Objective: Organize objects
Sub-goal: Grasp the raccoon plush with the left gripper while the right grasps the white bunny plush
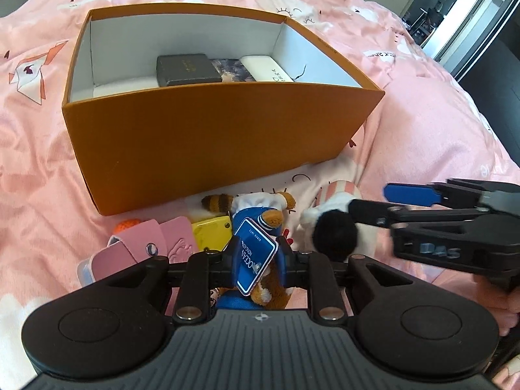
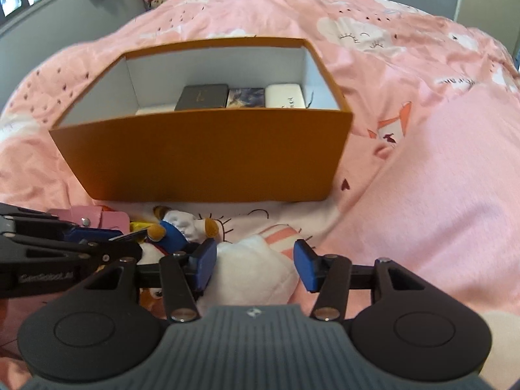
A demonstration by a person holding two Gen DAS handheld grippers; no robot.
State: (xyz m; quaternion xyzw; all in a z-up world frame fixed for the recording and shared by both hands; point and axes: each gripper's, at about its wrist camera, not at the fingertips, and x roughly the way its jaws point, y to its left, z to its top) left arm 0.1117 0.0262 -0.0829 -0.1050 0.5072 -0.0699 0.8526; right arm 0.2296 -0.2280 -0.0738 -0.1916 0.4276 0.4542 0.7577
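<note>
The left gripper (image 1: 256,253) is seen in its own wrist view with its blue pads drawn close together and clamped on a small plush fox in blue clothes (image 1: 260,217), whose blue rectangular paper tag (image 1: 255,258) stands tilted between the pads. The fox lies on the pink printed bedspread (image 1: 422,123), just in front of the near wall of an open orange cardboard box (image 1: 208,136), with its striped tail toward the box and its long axis running roughly from the box back toward the gripper. To its left, pink leather-like cases (image 1: 146,243) and a yellow flat item (image 1: 211,232) are crowded together. To its right a white plush toy with a black round part (image 1: 334,234) is seen, and beyond it bare bedspread lies open up to the right edge of the bed. Inside the white-lined box, a dark flat box (image 1: 187,70), a patterned card-like item (image 1: 230,70) and a white case (image 1: 265,68) are ranged along the far side.

In the right wrist view, the right gripper (image 2: 255,266) is shown with its blue fingers standing apart on either side of the white plush toy (image 2: 253,273); whether the pads touch it cannot be told. The orange box (image 2: 208,152) stands straight ahead, its near wall facing the camera. The left gripper (image 2: 97,237) reaches in from the left edge at the fox (image 2: 175,230). Wide free bedspread (image 2: 422,195) lies to the right.
</note>
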